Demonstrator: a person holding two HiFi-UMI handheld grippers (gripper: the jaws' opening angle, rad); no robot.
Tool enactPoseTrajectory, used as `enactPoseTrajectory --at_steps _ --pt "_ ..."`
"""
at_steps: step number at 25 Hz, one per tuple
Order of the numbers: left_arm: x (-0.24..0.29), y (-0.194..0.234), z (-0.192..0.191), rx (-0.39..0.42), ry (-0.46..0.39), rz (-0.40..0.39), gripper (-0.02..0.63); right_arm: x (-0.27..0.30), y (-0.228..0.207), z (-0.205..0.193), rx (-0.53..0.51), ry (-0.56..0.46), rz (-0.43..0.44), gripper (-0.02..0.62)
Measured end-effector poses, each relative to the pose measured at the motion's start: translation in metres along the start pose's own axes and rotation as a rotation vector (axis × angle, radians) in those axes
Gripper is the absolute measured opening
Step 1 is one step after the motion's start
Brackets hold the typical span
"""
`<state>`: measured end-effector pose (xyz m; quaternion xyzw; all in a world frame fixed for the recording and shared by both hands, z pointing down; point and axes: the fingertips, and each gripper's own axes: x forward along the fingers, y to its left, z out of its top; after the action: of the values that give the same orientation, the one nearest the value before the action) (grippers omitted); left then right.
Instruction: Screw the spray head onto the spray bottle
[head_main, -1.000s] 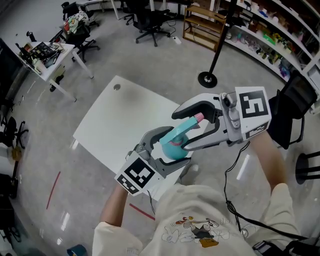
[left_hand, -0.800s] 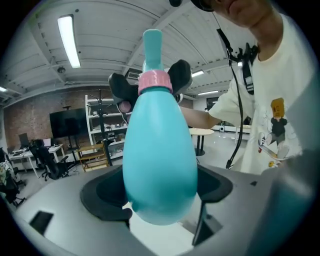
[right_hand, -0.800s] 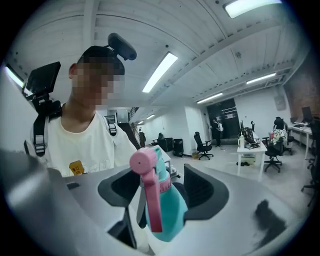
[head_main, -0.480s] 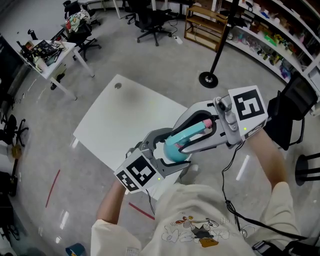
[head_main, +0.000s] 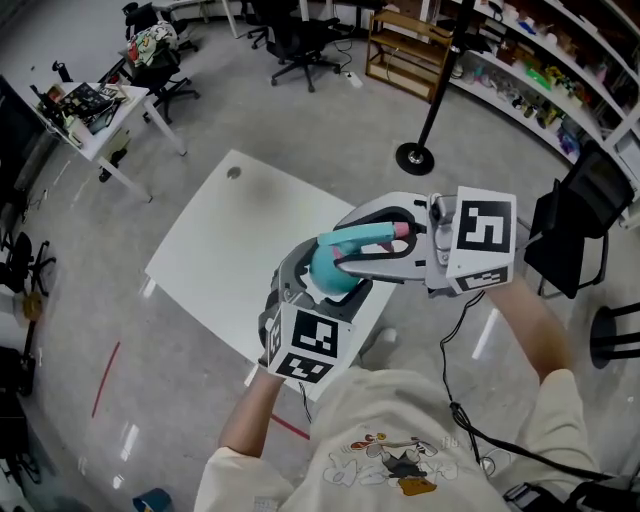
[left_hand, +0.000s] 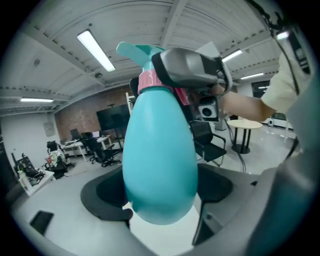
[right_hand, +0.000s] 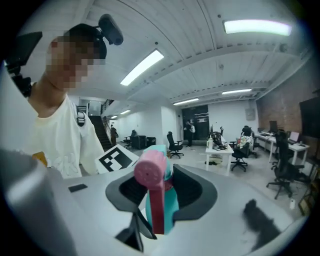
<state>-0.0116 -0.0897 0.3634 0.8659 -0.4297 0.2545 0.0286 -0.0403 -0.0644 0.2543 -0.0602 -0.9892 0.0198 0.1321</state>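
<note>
A teal spray bottle (head_main: 328, 268) is held in the air over the white table (head_main: 225, 240). My left gripper (head_main: 318, 280) is shut on the bottle's round body (left_hand: 160, 155), coming at it from below. The teal spray head (head_main: 358, 240) with its pink nozzle (head_main: 402, 230) sits on the bottle's neck above a pink collar (left_hand: 149, 81). My right gripper (head_main: 362, 250) reaches in from the right; its jaws have just been closing and now press on the spray head (right_hand: 162, 200). The pink nozzle (right_hand: 149, 171) and trigger face the right gripper view's camera.
A black lamp stand base (head_main: 414, 158) stands on the floor beyond the table. Office chairs (head_main: 300, 40) and a wooden shelf (head_main: 405, 50) are at the back, a cluttered desk (head_main: 90, 110) at far left, and a black chair (head_main: 575, 225) at right.
The right gripper's jaws went from wide open around the spray head to closed on it. The left gripper turned and swung under the bottle, and the bottle shifted left.
</note>
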Motion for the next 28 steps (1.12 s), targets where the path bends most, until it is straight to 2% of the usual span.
enactPoseTrajectory --at_steps 4,7,13,15,18,21,24,28 --pt "0.003 0.022 -0.009 -0.070 0.006 0.146 0.413 0.015 -0.014 -0.003 -0.033 -0.018 -0.159 0.143" --pt "0.006 0.029 -0.013 -0.111 0.000 0.208 0.413 0.021 -0.019 -0.005 -0.041 -0.022 -0.244 0.142" --pt "0.002 0.047 -0.010 -0.104 -0.003 0.370 0.413 0.021 -0.027 0.002 0.011 -0.061 -0.412 0.143" --pt "0.004 0.047 -0.007 -0.115 -0.007 0.373 0.412 0.020 -0.027 0.004 0.020 -0.061 -0.458 0.141" --pt "0.007 0.039 -0.005 -0.148 -0.024 0.305 0.413 0.019 -0.025 0.002 0.023 -0.054 -0.463 0.143" --pt "0.009 0.032 -0.005 -0.163 -0.037 0.239 0.413 0.019 -0.020 -0.002 0.027 -0.055 -0.407 0.152" --pt "0.009 0.032 -0.008 -0.146 -0.027 0.225 0.413 0.020 -0.016 -0.002 0.065 -0.055 -0.350 0.201" --pt "0.008 0.031 -0.009 -0.141 -0.023 0.204 0.413 0.015 -0.011 -0.005 0.065 -0.046 -0.312 0.218"
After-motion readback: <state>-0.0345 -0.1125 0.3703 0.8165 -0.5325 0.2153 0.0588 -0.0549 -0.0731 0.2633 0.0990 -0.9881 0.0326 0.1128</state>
